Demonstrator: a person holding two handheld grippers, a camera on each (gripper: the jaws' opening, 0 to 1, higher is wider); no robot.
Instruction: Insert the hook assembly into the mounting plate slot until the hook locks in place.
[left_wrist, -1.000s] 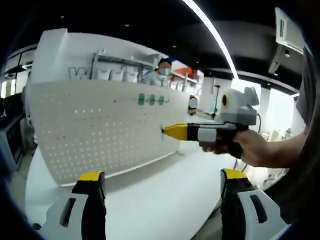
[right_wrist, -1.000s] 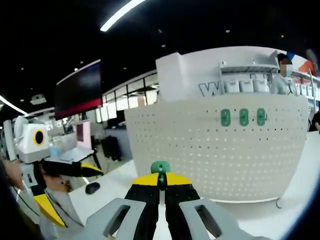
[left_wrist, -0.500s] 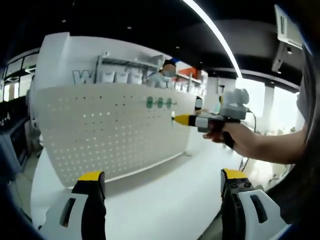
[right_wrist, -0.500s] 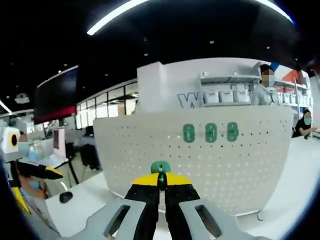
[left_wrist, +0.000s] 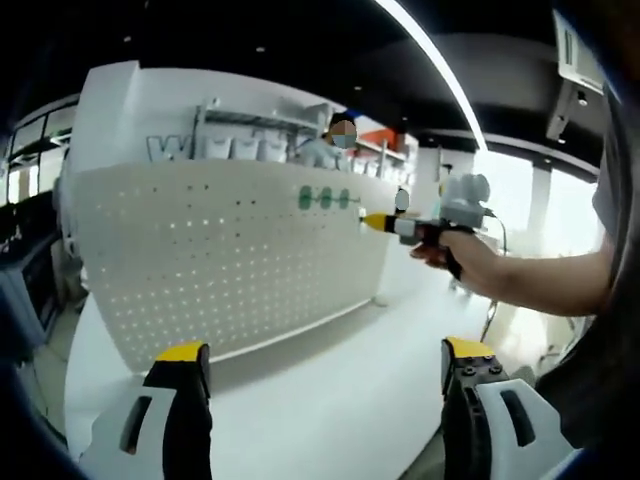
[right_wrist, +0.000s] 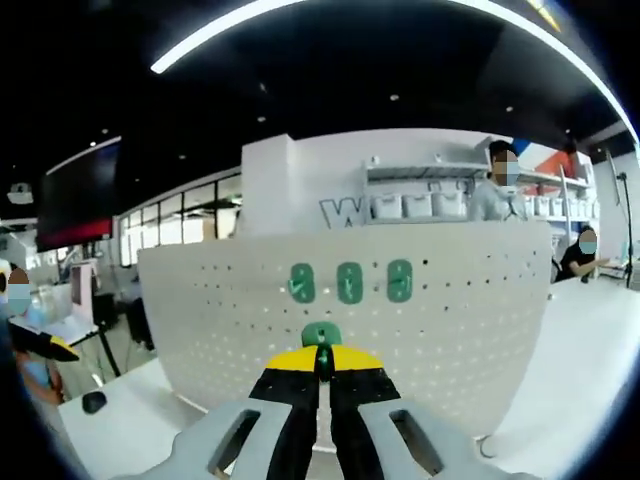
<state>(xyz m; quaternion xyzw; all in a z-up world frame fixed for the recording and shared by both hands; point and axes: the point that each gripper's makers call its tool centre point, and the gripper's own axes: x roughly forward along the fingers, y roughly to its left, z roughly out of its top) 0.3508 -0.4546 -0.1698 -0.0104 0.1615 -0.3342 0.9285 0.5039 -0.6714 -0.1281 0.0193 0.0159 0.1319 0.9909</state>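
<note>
Because the green hook (right_wrist: 321, 335) must go into a slot of the white perforated mounting plate (right_wrist: 470, 300), the right gripper (right_wrist: 322, 362) pinches it between pressed-together jaws and points it straight at the board, below the three green hooks (right_wrist: 349, 282) already seated there. From the left gripper view, the right gripper (left_wrist: 378, 222) is held out level on an outstretched hand (left_wrist: 462, 262), its tip close to the plate. The left gripper (left_wrist: 322, 365) hangs back low over the table (left_wrist: 330, 385), jaws spread and empty.
</note>
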